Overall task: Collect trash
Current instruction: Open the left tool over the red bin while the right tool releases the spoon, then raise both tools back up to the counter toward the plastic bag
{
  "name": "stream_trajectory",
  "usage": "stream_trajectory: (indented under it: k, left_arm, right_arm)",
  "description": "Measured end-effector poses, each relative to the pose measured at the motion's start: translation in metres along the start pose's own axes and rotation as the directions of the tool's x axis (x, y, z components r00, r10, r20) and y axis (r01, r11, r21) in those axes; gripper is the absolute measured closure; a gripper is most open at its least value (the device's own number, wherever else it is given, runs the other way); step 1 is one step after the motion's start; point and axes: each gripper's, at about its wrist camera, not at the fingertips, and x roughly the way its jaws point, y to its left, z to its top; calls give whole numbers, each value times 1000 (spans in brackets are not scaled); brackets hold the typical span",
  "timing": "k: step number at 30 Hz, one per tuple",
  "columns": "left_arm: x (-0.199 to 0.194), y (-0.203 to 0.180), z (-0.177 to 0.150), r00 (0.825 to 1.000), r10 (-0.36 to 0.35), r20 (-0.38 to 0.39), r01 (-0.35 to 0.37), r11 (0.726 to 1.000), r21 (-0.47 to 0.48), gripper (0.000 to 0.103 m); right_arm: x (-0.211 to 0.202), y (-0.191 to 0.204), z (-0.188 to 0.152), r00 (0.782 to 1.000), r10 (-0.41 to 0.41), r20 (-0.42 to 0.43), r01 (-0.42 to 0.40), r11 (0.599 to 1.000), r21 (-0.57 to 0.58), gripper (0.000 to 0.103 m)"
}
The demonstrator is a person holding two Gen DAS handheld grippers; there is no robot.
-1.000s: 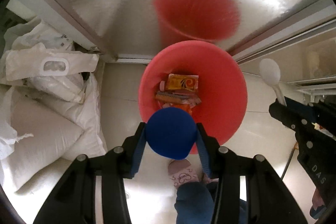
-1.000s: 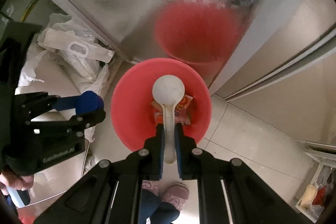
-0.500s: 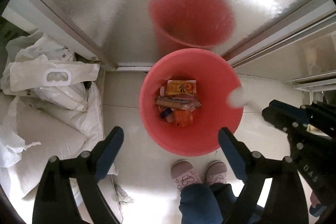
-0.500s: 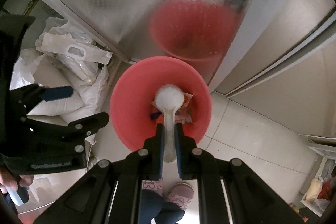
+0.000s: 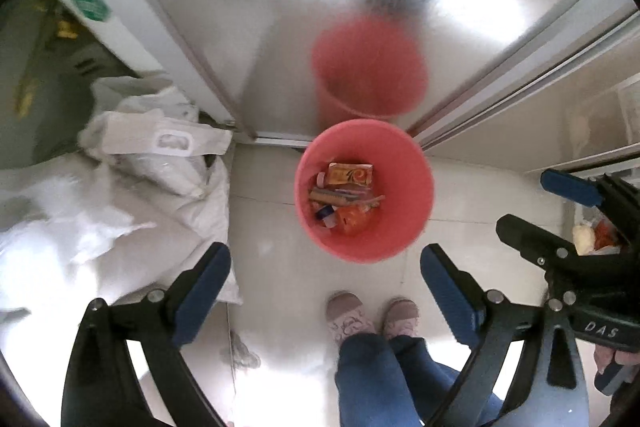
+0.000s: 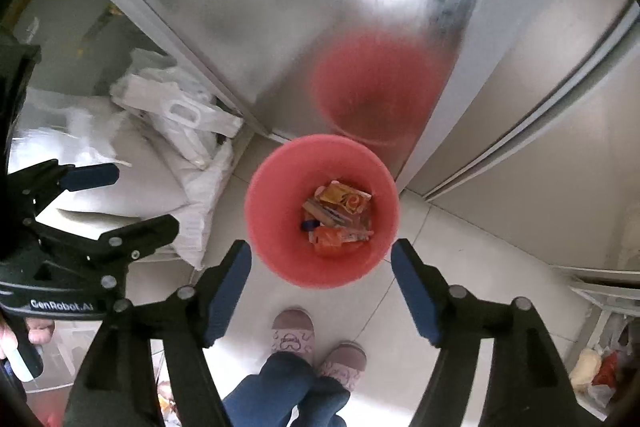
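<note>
progress: drop step looks done | left tool (image 5: 325, 269) and right tool (image 6: 321, 263) both released, jaws just opened, nothing between | trash (image 6: 338, 217) lies in red bin (image 6: 264, 195) (floor nearby unclear) | left: more pickups, if any

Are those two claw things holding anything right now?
No. The left gripper and the right gripper both stand open and empty above the red bin.
</note>
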Motion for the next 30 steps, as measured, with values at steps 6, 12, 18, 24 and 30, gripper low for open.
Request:
stream_trajectory:
  k: [6, 12, 18, 24, 30]
  left_arm:
    - [-111, -14, -15, 999, 14, 50, -13, 1000, -13, 0]
    - [-235, -27, -27, 990, 33, 137, -29, 999, -33, 0]
    - [-327, -34, -35, 974, 54, 220, -42, 997, -59, 0]
    - [-386, -37, -24, 948, 88, 305, -71, 995, -65, 0]
    - [-424, -26, 4, 922, 107, 372, -76, 992, -96, 0]
  right_arm:
    - [-98, 10, -2, 999, 10, 42, -10, 1000, 2, 18]
    - [-214, 21, -3, 995, 16, 99, -16, 1000, -4, 11]
    - [-306, 39, 1, 981, 37, 189, -27, 998, -55, 1]
    - [-358, 46, 20, 960, 25, 279, 4, 995, -100, 0]
    - [-391, 45, 45, 940, 26, 339, 10, 995, -102, 0]
